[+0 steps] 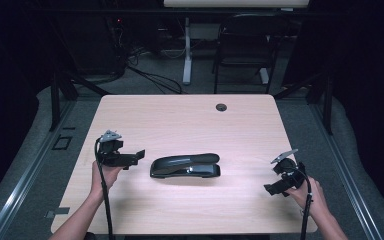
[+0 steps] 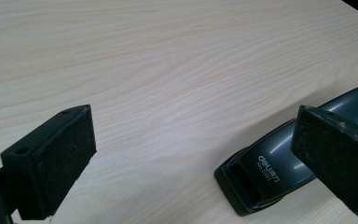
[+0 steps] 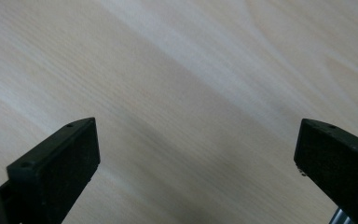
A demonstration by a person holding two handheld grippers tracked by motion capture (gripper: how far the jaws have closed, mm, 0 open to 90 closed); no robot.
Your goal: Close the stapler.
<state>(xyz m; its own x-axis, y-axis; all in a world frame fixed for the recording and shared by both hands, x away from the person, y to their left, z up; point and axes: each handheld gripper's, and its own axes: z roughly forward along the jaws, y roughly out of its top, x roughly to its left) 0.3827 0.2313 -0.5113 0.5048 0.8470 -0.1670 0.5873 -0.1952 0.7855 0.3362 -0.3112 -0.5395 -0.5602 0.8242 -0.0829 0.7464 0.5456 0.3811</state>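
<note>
Left gripper at nine o'clock on the table, jaws wide and empty, pointing at the black stapler at centre — just beside it, right gripper at four o'clock, jaws spread wide, empty, well apart from the stapler.

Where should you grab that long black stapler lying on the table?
Probably across its narrow middle. The long black plastic stapler lies flat on the light wooden table, running left to right between the two hand-held grippers. Its long sides are close together, so open jaws should fit over them. The left hand-held gripper is nearest, open, and could come down from above.
</note>
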